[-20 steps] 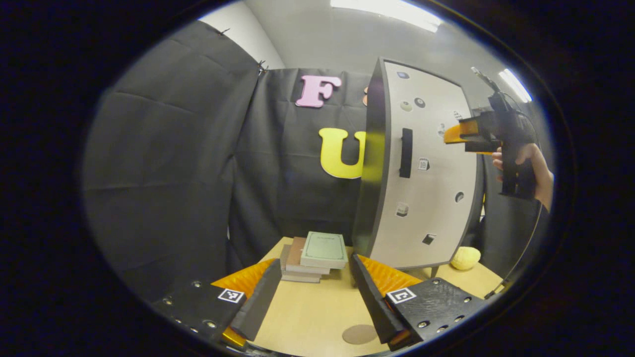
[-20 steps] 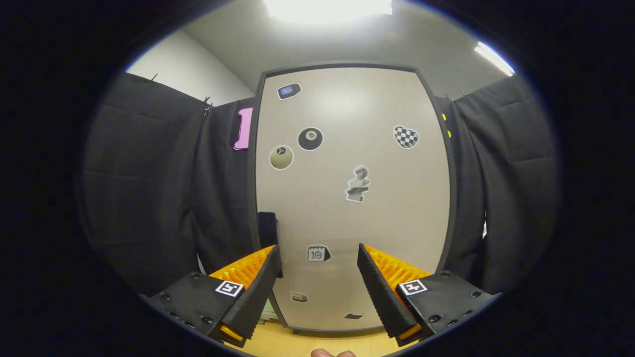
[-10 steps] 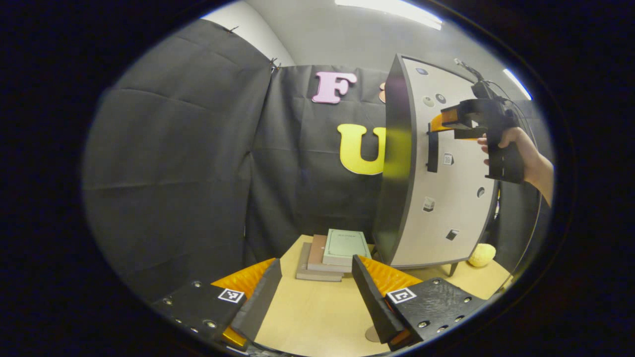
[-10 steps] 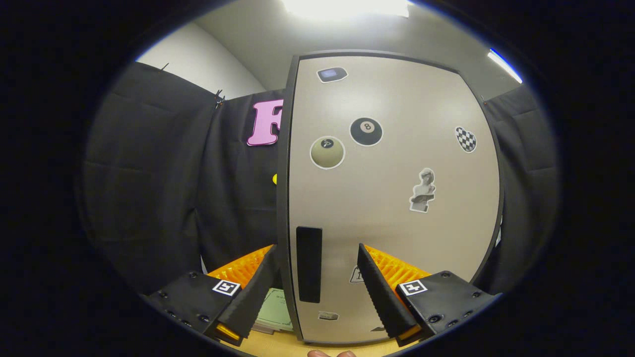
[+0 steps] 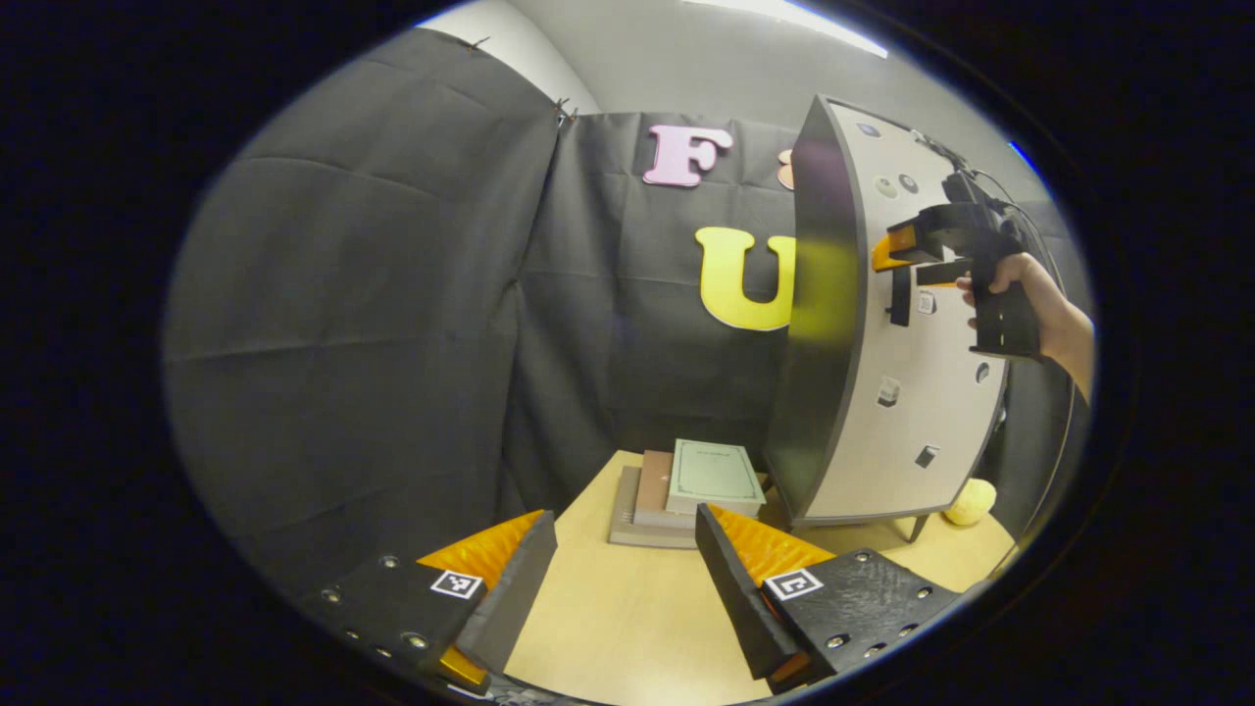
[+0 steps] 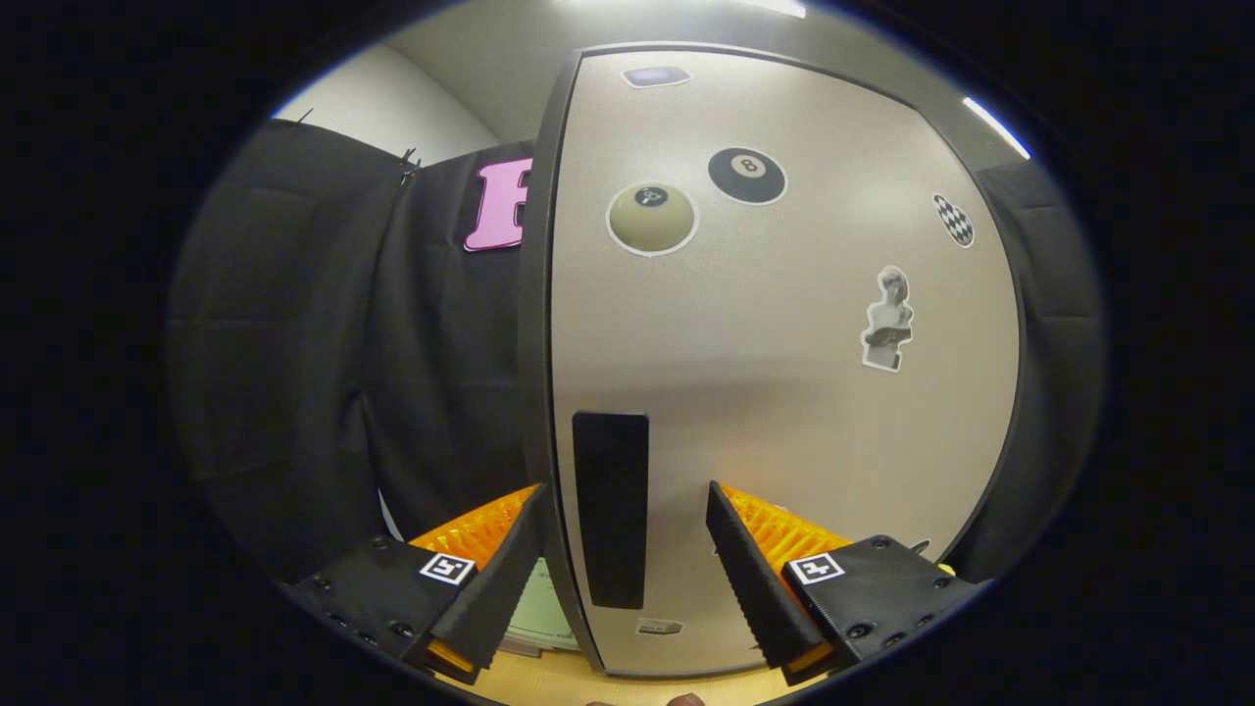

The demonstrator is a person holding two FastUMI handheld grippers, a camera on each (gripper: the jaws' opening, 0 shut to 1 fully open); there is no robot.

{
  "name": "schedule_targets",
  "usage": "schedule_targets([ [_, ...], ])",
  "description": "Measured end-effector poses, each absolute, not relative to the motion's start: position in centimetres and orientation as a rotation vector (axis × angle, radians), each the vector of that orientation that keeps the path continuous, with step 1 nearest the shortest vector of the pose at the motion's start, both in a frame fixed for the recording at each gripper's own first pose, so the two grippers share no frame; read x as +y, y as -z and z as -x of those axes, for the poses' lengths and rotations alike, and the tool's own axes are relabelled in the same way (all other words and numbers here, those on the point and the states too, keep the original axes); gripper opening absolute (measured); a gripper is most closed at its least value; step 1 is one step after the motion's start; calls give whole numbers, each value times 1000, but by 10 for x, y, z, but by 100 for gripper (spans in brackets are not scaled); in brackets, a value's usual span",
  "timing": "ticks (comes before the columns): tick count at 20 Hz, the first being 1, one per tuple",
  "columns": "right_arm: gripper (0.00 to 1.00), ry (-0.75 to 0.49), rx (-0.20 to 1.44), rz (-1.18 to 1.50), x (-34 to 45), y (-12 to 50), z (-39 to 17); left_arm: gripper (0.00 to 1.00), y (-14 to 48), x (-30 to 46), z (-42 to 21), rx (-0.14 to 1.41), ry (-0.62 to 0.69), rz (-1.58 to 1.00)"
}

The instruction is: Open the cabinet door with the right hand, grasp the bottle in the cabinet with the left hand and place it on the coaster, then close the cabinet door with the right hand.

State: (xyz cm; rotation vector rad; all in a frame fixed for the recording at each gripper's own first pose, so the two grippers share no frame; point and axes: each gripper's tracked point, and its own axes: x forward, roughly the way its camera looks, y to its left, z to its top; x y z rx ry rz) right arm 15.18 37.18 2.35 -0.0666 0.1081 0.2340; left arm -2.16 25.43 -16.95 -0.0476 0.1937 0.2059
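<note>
Now: one cabinet door (image 6: 784, 392) | one handle (image 6: 610, 508) | three books (image 5: 686, 485)

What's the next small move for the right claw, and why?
Probably ease the right claw forward and shut it on the door handle. The cabinet door is closed, and the handle stands between the open fingers, not yet pinched. The left claw waits open over the table.

table (image 5: 627, 608): light wood | stack of books (image 5: 686, 485) at its far edge | cabinet (image 5: 882, 392) on legs beside the books | yellow ball (image 5: 969, 501) right of the cabinet
</note>
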Motion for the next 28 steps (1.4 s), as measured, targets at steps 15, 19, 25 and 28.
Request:
schedule_targets([
  [15,34,-267,202,24,376,-2,-151,88,182,258,62,219,-295,106],
  [19,25,-291,196,35,375,-1,-147,86,174,257,74,210,-322,75],
  [25,25,-391,185,31,371,-4,-131,88,164,235,95,198,-325,62],
  [28,26,-426,169,50,367,-9,-105,86,165,222,97,208,-305,63],
])
